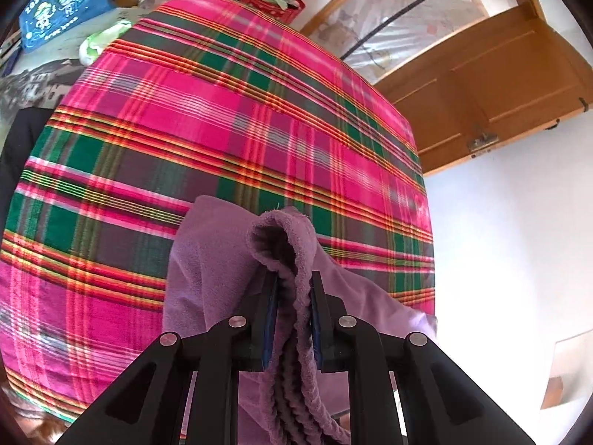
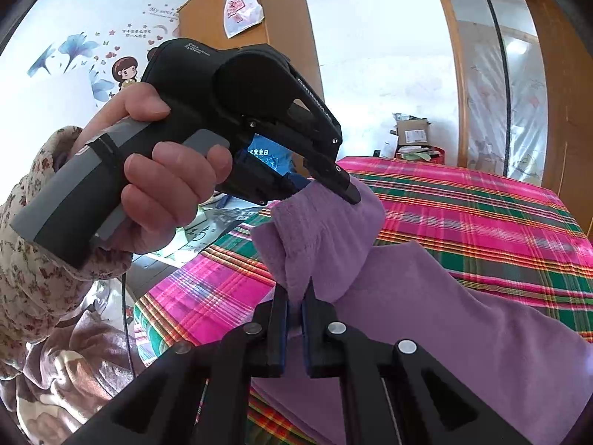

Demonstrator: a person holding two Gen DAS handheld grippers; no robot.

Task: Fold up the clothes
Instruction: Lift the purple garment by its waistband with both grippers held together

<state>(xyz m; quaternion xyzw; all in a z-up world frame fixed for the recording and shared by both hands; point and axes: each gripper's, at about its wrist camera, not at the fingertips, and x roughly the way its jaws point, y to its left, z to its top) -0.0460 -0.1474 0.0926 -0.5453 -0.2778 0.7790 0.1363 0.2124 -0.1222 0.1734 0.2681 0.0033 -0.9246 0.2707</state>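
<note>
Left gripper [image 1: 292, 285] clamps a bunched fold of the purple garment [image 1: 207, 259], lifted above the plaid bed cover [image 1: 222, 118]. Right gripper [image 2: 294, 296] pinches another fold; the remainder drapes near the cover's front edge.

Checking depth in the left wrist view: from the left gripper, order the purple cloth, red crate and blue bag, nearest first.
1. Purple cloth: pinched in the left gripper.
2. Blue bag: far left, past the bed.
3. Red crate: beyond the bed's far end. Close to the bag; ranking unsure.
</note>
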